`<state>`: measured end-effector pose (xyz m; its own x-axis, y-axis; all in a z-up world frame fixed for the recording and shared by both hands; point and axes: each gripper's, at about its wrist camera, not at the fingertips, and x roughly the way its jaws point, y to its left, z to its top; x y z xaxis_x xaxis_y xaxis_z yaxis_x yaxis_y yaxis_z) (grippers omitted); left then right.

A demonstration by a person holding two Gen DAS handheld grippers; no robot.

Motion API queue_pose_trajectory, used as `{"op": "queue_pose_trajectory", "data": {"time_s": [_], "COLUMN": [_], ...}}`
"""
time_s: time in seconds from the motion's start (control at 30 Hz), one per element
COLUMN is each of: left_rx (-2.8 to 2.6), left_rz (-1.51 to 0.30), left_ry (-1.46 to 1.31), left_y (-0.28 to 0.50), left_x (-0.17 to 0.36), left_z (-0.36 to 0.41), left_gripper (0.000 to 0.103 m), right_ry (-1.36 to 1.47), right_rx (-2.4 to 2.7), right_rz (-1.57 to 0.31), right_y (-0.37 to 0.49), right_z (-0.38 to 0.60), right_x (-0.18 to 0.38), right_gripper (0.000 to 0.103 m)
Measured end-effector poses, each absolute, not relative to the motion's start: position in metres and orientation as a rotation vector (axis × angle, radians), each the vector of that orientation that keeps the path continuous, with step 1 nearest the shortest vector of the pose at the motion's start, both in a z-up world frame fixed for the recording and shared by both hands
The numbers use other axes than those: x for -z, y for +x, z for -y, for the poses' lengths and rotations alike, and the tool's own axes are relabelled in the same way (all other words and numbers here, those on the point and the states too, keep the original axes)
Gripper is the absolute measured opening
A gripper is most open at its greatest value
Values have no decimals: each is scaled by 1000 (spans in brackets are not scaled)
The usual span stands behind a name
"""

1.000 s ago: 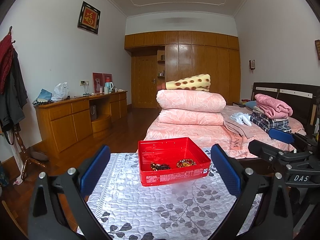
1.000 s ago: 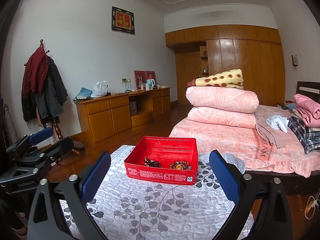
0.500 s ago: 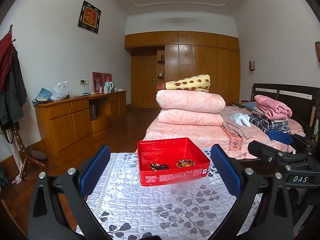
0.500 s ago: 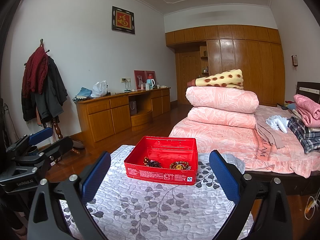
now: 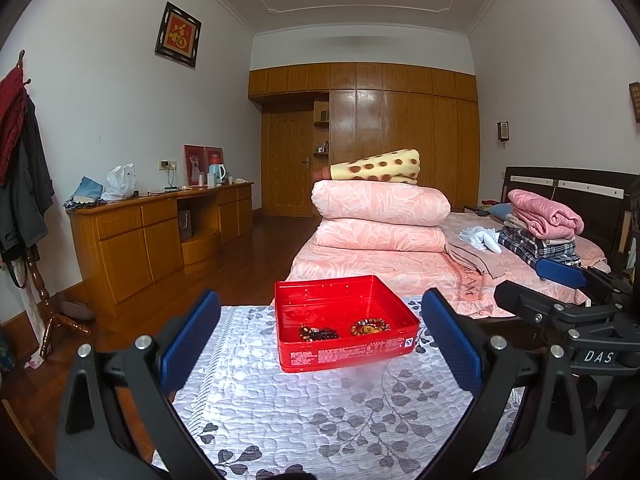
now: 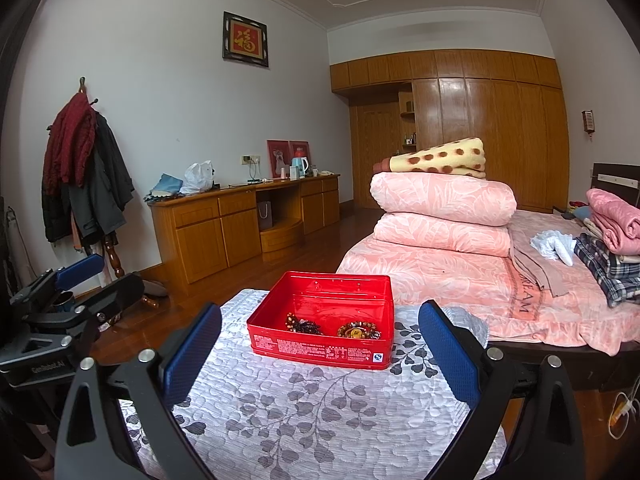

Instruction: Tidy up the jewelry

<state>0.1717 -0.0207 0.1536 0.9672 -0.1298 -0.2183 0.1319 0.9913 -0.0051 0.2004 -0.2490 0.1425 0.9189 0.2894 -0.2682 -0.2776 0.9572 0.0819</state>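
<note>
A red open tin box (image 5: 348,354) (image 6: 320,350) stands on a table covered with a grey leaf-pattern cloth (image 5: 304,412) (image 6: 304,412). Inside lie a dark bead bracelet (image 5: 319,333) (image 6: 303,325) and an amber bead bracelet (image 5: 370,326) (image 6: 358,330). My left gripper (image 5: 320,342) is open and empty, held back from the box; it also shows at the left of the right wrist view (image 6: 76,292). My right gripper (image 6: 320,342) is open and empty, also short of the box; it shows at the right of the left wrist view (image 5: 560,292).
A bed (image 6: 460,280) with folded pink quilts and clothes stands right behind the table. A wooden sideboard (image 5: 160,232) runs along the left wall. A coat stand (image 6: 84,184) is at the far left. Wooden floor lies between.
Both grippers have barely shifted; the left view has drifted very slightly. Nothing was taken or let go.
</note>
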Motion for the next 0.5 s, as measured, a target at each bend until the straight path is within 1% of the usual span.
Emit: {"op": "queue_pose_trajectory", "data": {"time_s": [0.5], "left_rx": [141], "left_rz": [-228], "left_ry": [-6], "left_y": [174], "left_x": [-154], "left_z": [20], "left_gripper": [97], "right_ry": [42], "right_rx": [-286], "right_rz": [-289], "right_y": [202], "right_z": [256], "right_x": [-138], "right_gripper": [97]}}
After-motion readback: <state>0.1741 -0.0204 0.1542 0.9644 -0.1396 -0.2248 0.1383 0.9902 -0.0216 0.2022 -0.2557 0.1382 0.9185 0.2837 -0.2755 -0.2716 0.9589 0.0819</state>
